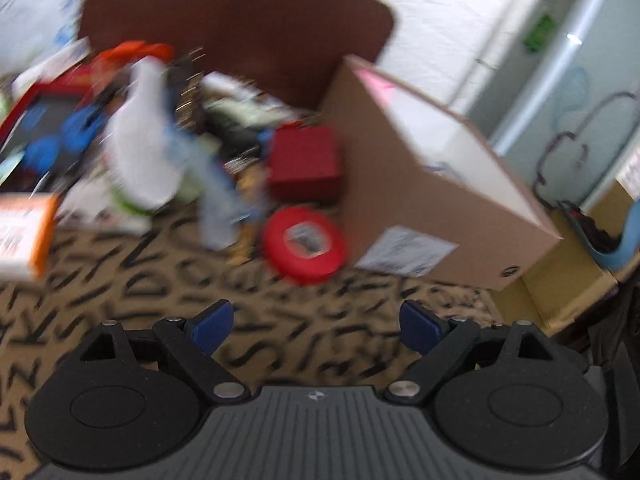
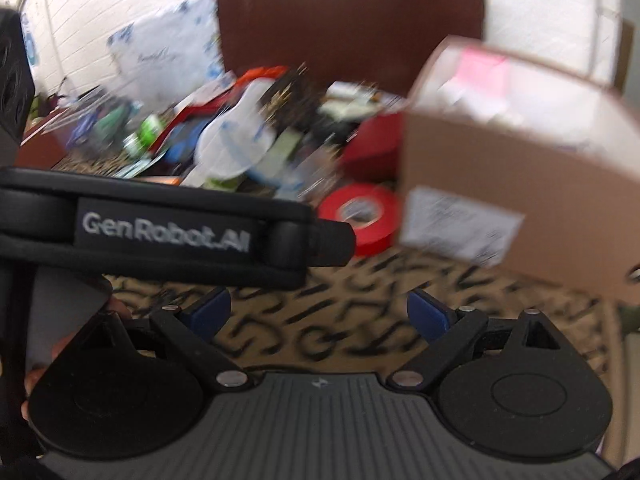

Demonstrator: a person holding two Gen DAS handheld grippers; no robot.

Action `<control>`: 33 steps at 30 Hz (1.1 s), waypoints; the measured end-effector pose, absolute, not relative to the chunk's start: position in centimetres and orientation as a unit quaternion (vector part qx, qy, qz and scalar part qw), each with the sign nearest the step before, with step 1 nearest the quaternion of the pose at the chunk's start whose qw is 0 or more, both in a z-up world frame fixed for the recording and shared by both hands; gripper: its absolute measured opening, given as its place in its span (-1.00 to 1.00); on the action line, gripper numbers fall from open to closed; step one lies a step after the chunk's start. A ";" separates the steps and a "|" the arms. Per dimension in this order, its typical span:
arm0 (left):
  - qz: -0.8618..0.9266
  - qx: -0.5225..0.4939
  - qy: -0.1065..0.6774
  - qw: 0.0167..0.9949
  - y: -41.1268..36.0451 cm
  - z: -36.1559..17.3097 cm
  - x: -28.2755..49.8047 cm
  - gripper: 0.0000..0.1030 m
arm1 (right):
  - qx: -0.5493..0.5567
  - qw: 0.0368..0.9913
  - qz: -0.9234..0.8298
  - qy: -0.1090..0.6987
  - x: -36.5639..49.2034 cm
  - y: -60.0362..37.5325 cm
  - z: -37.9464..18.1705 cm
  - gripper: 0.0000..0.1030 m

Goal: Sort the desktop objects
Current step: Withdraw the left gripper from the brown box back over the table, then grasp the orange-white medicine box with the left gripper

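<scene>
A blurred heap of desk items lies on a tan cloth printed with black letters (image 1: 168,280). A red tape roll (image 1: 306,242) lies flat at the heap's near edge, beside a small red box (image 1: 304,164). Left of them stands a white plastic bottle (image 1: 142,132). My left gripper (image 1: 317,326) hangs open over bare cloth, short of the tape roll, nothing between its blue pads (image 1: 212,326). My right gripper (image 2: 319,316) is open and empty too. In the right wrist view the left gripper's black body (image 2: 160,232) crosses the frame, its tip near the tape roll (image 2: 360,216).
A large cardboard box (image 1: 424,184) with a white label stands right of the tape roll. An orange-and-white carton (image 1: 24,236) sits at the left edge. A brown board (image 1: 240,28) leans on the white brick wall behind. Another carton (image 1: 560,280) sits at far right.
</scene>
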State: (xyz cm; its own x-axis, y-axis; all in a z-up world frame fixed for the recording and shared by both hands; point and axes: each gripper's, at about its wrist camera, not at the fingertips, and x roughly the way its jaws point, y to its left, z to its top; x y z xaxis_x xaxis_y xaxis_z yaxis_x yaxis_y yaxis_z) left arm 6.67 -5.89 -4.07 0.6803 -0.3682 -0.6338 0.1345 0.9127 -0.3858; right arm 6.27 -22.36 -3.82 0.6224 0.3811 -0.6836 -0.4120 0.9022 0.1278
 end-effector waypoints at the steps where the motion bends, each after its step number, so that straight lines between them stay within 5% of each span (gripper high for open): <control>1: -0.128 -0.161 0.377 0.903 -5.2 -4.3 6.6 0.79 | -0.022 0.898 0.225 0.377 6.2 -21.9 -3.9 0.80; 19: 0.057 -0.224 0.326 0.917 10.1 -4.6 5.4 0.79 | -0.086 0.870 0.327 0.359 7.4 -12.8 -4.9 0.77; 22: 0.079 -0.225 0.335 0.912 12.6 -5.4 5.8 0.78 | -0.097 0.857 0.351 0.365 8.2 -10.1 -5.6 0.51; 30: 0.049 -0.249 0.336 0.907 15.4 -7.1 7.5 0.73 | -0.125 0.848 0.371 0.357 10.3 -5.0 -6.5 0.32; 33: 0.041 -0.249 0.337 0.907 15.6 -7.1 7.8 0.51 | -0.123 0.848 0.375 0.352 11.3 -3.9 -6.6 0.20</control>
State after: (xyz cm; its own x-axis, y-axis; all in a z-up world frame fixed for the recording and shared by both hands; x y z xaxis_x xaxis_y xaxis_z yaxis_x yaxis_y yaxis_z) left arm 7.78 15.60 -7.11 0.7691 -0.0925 -0.6324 -0.2428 0.8730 -0.4229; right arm 11.32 -3.94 -6.58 0.4703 0.5503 -0.6900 -0.7239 0.6877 0.0551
